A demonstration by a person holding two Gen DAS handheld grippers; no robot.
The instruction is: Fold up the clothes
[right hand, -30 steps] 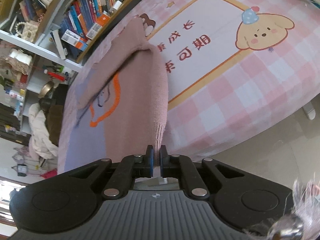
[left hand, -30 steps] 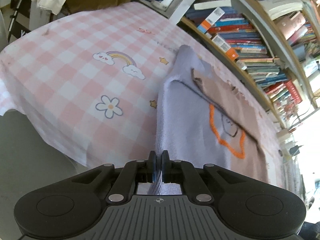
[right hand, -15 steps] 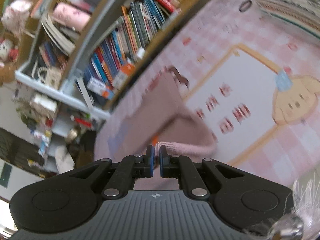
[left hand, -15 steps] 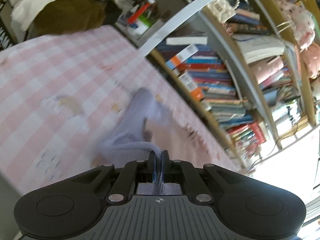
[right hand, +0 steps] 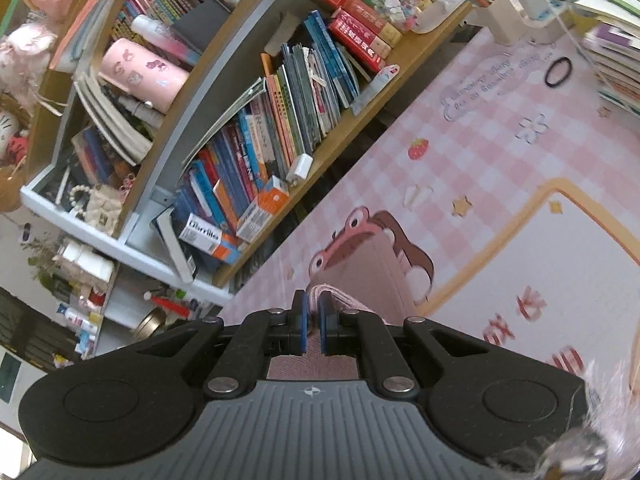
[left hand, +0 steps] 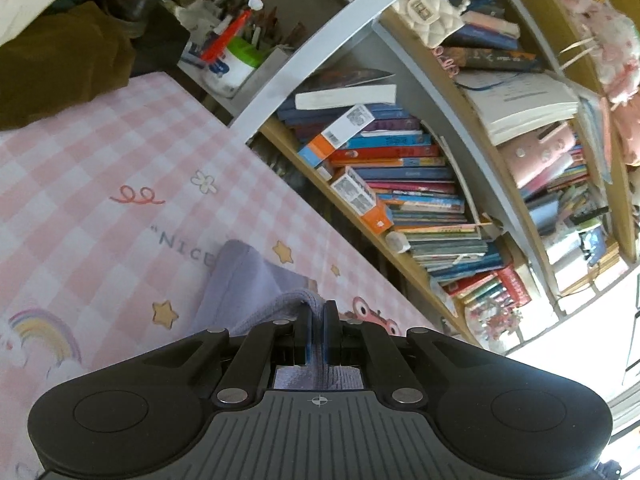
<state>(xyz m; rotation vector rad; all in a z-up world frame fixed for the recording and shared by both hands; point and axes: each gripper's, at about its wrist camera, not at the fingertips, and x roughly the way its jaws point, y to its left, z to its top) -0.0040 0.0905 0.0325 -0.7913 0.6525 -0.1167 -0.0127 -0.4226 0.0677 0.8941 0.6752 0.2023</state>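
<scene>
Pink-and-white checked cloth (left hand: 100, 168) printed with stars, rainbows and a frog covers the table, and a crowded bookshelf (left hand: 400, 184) rises just beyond its far edge. From the left wrist camera, the left gripper (left hand: 317, 334) has its jaws pinched narrow on a ribbed lavender edge of the sweater (left hand: 248, 280); the fabric runs ahead and to the left of the fingers, doubling over into a soft fold that rests on the cloth near the printed word "NICE". From the right wrist camera, the right gripper (right hand: 311, 326) is likewise clamped narrow on the sweater's pink ribbed edge (right hand: 368, 276), and the pink knit stretches forward and slightly right of the fingers, lying over the frog print (right hand: 344, 240). A black hair tie (right hand: 558, 72) lies far ahead to the right.
</scene>
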